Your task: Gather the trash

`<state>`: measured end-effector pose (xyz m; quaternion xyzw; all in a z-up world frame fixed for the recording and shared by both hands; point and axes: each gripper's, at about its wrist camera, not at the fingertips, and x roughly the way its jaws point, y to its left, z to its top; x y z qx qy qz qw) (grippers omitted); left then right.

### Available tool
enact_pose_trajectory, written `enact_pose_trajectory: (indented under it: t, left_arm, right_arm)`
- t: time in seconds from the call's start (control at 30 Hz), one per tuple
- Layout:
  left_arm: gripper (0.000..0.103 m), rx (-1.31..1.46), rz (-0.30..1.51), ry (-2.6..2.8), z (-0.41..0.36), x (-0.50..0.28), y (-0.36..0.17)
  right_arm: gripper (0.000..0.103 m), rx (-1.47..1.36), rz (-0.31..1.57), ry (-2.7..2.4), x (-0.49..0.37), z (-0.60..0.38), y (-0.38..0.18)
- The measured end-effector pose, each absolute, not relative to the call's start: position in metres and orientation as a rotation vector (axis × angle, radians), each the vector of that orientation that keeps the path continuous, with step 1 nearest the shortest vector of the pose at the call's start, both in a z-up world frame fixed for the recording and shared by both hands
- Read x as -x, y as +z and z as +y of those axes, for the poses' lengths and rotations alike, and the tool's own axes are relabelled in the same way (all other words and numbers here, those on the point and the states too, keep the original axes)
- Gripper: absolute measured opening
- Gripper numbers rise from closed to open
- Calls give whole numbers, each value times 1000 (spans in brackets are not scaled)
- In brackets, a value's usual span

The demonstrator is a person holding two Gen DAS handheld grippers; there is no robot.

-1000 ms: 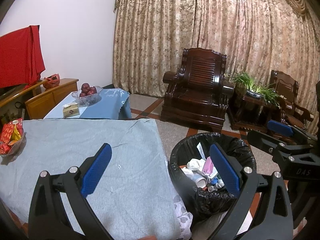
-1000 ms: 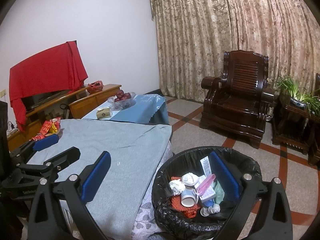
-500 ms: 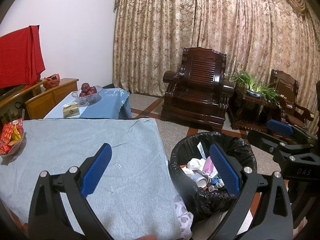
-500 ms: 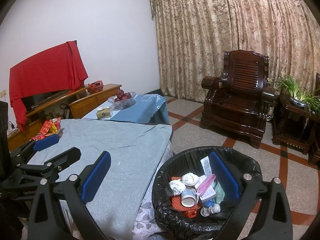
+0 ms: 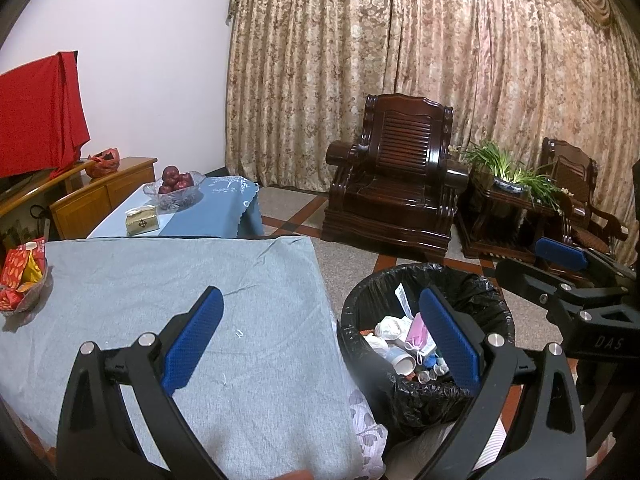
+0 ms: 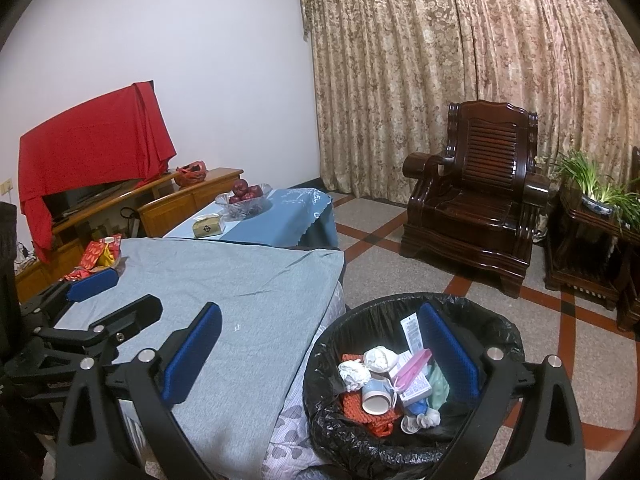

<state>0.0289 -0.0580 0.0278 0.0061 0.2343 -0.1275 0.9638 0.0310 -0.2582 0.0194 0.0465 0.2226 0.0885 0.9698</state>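
Observation:
A black-lined trash bin (image 5: 486,292) (image 6: 504,332) stands on the floor beside the grey-covered table (image 5: 140,280) (image 6: 248,276). It holds crumpled paper (image 6: 380,358), a paper cup (image 6: 376,398), a pink packet (image 6: 412,364) and other scraps. My left gripper (image 5: 320,332) is open and empty, straddling the table's right edge and the bin. My right gripper (image 6: 320,348) is open and empty over the same edge. Each gripper shows in the other's view, the right one (image 5: 560,254) beyond the bin, the left one (image 6: 94,284) over the table.
A bowl of red snack packets (image 5: 22,276) (image 6: 98,256) sits at the table's far left. Behind is a blue-covered table with an apple bowl (image 5: 176,188) and a tissue box (image 5: 142,220). A dark wooden armchair (image 5: 394,200), a potted plant (image 5: 508,172) and curtains stand beyond.

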Motion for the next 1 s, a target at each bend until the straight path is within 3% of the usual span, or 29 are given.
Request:
enact_pose_trajectory:
  t: [1.0]
  left_arm:
    - [96, -10, 501, -259, -53, -34, 14]
  right_arm:
    - [97, -102, 475, 176, -38, -262, 5]
